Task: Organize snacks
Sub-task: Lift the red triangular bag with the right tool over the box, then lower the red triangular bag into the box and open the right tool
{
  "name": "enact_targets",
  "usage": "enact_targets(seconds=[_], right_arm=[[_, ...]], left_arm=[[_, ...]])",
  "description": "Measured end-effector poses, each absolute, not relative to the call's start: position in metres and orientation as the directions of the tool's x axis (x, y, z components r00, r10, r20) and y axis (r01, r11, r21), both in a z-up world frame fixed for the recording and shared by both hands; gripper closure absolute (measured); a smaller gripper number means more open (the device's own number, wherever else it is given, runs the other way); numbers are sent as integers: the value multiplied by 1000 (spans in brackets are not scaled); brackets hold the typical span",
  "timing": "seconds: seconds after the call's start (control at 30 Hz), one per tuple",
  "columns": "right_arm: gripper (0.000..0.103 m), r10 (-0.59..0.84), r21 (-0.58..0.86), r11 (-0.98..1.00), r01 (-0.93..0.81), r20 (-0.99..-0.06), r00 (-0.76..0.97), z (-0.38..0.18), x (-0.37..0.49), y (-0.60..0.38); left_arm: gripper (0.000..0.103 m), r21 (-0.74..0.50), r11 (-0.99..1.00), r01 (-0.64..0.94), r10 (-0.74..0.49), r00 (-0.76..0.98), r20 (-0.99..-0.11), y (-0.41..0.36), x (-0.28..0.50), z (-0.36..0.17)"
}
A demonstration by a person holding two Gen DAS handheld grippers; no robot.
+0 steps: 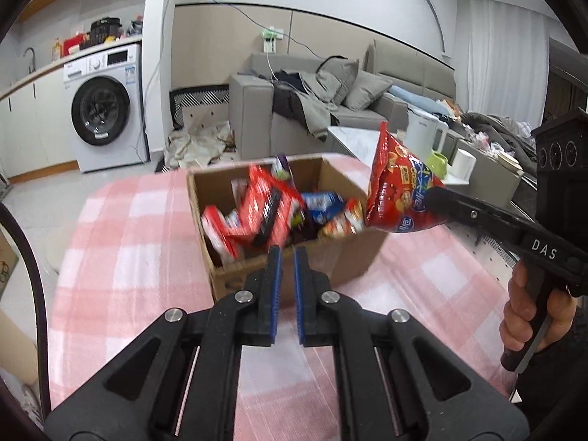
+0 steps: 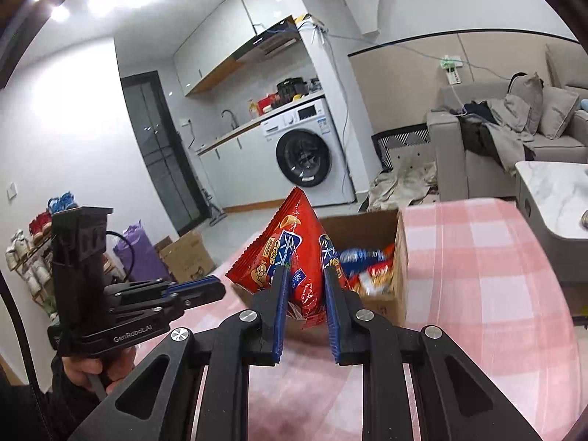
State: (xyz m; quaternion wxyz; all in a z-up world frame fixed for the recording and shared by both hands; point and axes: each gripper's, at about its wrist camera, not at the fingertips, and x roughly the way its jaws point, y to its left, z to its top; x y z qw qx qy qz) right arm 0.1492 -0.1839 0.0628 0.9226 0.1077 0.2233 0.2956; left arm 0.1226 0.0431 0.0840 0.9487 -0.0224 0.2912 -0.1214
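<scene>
Gripping a red chip bag (image 2: 294, 257) in the right gripper (image 2: 305, 286), jaws clenched on it, above the cardboard box (image 1: 330, 264) at its three o'clock edge. Keeping the left gripper (image 1: 287, 257) clenched, empty, at six o'clock. Several snacks (image 1: 264, 213) already boxed; bag not yet placed.

Chip bag (image 2: 294, 250): glossy red foil/plastic film, crinkled. Box (image 1: 330, 264): matt brown cardboard, w/ shiny plastic snack packs (image 1: 264, 213) inside. Table cover (image 1: 121, 250): soft matt pink-white check cloth. Right gripper (image 2: 305, 275) & left gripper (image 1: 287, 257): matt black plastic, ribbed blue pads (image 1: 299, 294), shiny metal pins.
</scene>
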Motion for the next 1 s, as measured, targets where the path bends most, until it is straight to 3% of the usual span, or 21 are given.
enact_targets(seconds=[0.33, 0.73, 0.8, 0.83, 0.9, 0.93, 0.97, 1.0], right_arm=[[85, 537, 349, 837, -421, -376, 755, 64, 207, -167], [85, 462, 326, 881, -342, -444, 768, 44, 265, -151], [85, 454, 314, 887, -339, -453, 767, 42, 266, -151], [85, 450, 304, 890, -340, -457, 767, 43, 265, -151], [84, 438, 288, 897, -336, -467, 768, 43, 265, -152], [81, 439, 290, 896, -335, -470, 766, 43, 265, -153], [80, 438, 290, 896, -335, -469, 767, 43, 263, -155], [75, 432, 287, 899, -330, -467, 771, 43, 261, -157]], left_arm=[[99, -116, 984, 134, -175, 840, -513, 61, 181, 106], [98, -95, 989, 116, -150, 804, -576, 49, 250, 77], [93, -88, 990, 113, -144, 800, -582, 46, 255, 74], [87, -83, 991, 109, -137, 802, -581, 46, 256, 73], [63, -74, 993, 95, -120, 807, -578, 46, 258, 73], [38, -84, 992, 93, -124, 809, -574, 48, 257, 74], [20, -92, 991, 93, -129, 816, -563, 49, 254, 76], [17, -98, 991, 91, -130, 825, -550, 51, 251, 77]])
